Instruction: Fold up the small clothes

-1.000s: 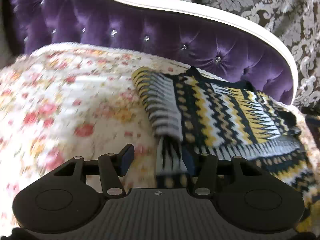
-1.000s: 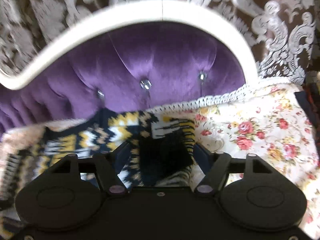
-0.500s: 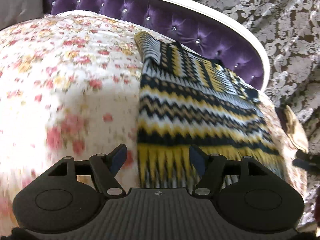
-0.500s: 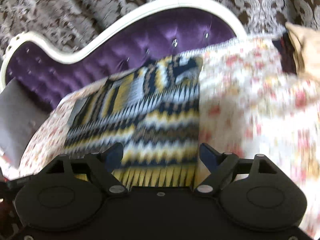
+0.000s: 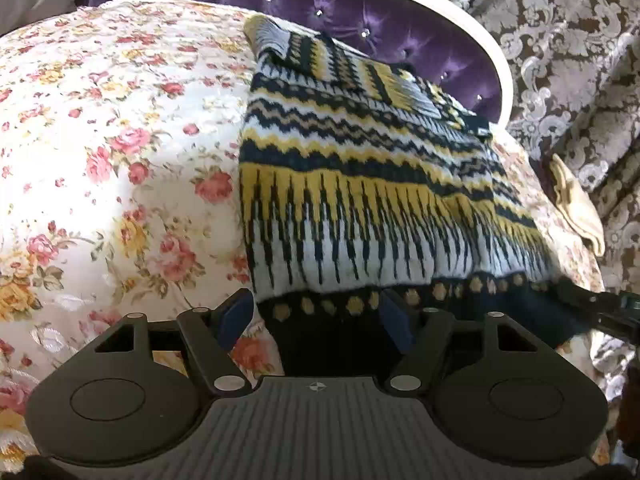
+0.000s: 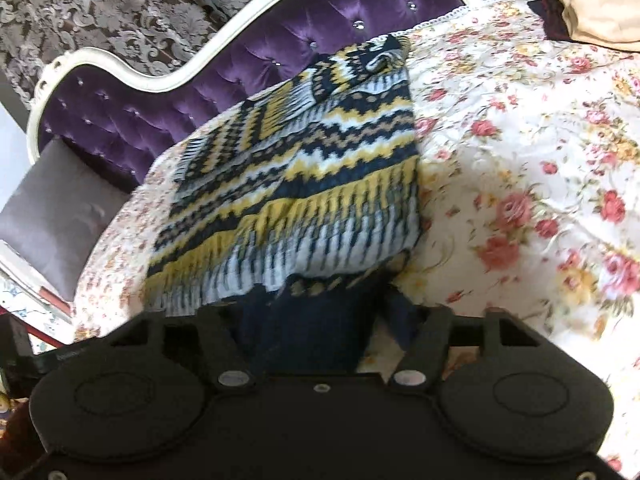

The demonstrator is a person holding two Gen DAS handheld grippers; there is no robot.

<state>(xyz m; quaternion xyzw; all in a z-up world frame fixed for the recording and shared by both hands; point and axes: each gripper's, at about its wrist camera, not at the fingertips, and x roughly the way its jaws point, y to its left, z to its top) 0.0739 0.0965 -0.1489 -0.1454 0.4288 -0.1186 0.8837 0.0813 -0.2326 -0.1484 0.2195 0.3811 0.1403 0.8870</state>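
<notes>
Lying: the patterned sweater [image 5: 360,184] on the floral bedspread [image 5: 120,140], dark hem nearest you.
Left gripper [image 5: 316,320]: jaws apart around the hem corner, pads clear.
Right gripper [image 6: 316,320]: just been closing on the hem; contact hidden.
Right view only: grey cushion [image 6: 60,216].

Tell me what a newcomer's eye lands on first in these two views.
First the zigzag knit sweater in yellow, navy and white, spread on the rose-print bedspread with its dark hem nearest the cameras. Behind it rises the tufted purple headboard in a white frame. The left tool and right tool each have that hem between their fingers.
</notes>
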